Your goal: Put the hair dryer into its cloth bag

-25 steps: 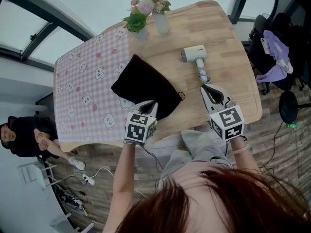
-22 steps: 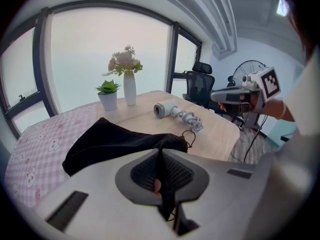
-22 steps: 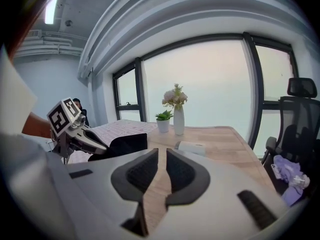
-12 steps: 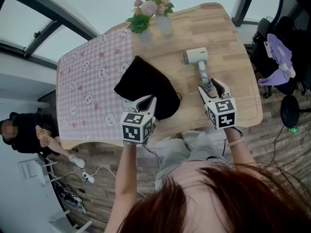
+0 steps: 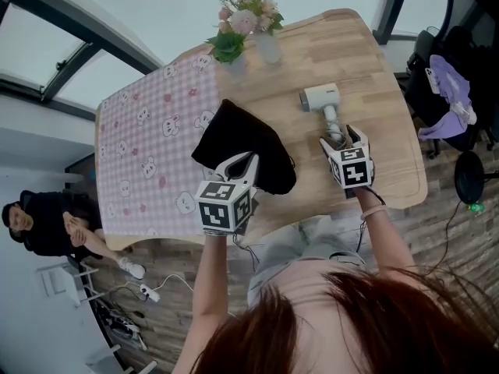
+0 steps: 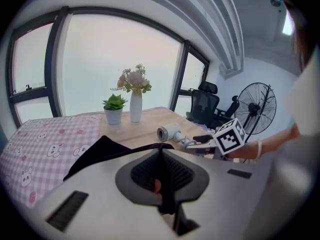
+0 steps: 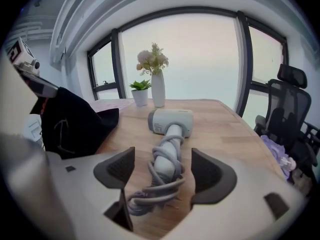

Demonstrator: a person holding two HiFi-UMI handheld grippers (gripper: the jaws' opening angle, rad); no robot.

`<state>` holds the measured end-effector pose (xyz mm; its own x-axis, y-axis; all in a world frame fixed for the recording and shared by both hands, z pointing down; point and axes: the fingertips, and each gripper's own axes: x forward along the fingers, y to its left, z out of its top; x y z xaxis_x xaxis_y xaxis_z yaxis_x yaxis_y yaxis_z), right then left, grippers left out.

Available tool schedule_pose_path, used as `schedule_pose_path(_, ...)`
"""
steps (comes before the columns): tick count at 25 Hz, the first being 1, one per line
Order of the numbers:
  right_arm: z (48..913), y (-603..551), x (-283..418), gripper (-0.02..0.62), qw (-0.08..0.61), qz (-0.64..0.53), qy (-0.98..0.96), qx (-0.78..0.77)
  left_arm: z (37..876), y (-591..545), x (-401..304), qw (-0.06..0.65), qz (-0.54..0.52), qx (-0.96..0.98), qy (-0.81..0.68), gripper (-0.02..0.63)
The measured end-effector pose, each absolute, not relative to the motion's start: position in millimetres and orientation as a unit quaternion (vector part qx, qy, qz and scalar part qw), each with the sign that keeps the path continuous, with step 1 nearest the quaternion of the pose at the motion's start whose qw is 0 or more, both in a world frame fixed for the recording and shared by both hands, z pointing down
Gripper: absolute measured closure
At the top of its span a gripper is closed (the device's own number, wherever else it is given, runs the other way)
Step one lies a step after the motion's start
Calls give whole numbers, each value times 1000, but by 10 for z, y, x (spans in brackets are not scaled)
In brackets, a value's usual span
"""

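Note:
The white hair dryer (image 5: 323, 100) lies on the wooden table (image 5: 374, 68), its cord wound round the handle (image 7: 166, 164). My right gripper (image 5: 341, 135) is low over that handle; its jaws are opening, with the handle between them and the pads clear of it (image 7: 162, 159). The black cloth bag (image 5: 243, 145) lies left of the dryer, partly on the pink cloth. My left gripper (image 5: 237, 162) is shut on the bag's near edge (image 6: 161, 153) and holds it lifted. In the right gripper view, the bag (image 7: 70, 124) rises at the left.
A pink checked tablecloth (image 5: 144, 150) covers the table's left part. A vase of flowers (image 5: 263, 37) and a small potted plant (image 5: 228, 49) stand at the far edge. An office chair (image 5: 448, 84) stands at the right; a person (image 5: 39, 224) sits at the left.
My right gripper came down over the hair dryer's handle and its jaws went from shut to wide apart. My left gripper rose a little with the bag's edge.

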<state>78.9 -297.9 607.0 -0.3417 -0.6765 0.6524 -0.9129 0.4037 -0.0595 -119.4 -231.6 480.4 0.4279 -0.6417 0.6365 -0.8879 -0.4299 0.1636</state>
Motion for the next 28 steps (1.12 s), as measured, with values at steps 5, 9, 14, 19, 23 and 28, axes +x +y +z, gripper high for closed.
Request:
schedule_pose_path(5,6237,-3136,774,249,289,232,-782,502,4752,-2389,-1171,260,243,814,-459,584)
schedule_pose_path(9,6313,-3242,744,249,299,236,-779,498,4751,-2456,-1186,275,235,816,-451,584)
schedule_pose_path(14,6432,-3255,717,280,311,268,-770,488,4753,-2521,-1200,285,230,819,-443,584)
schedule_pose_path(19,6477,-3245,696,348,315,289,-766,480,4748,-2556,-1190,286,232,822,-433,584)
schedule_pose_path(23,6434,-3244,710,371,306,273,-771,487,4758,-2579,-1181,288,233,824,-429,584)
schedule_pose_path(28,6356,-3157,725,377,291,262,-776,494,4770,-2592,-1170,289,236,824,-427,584)
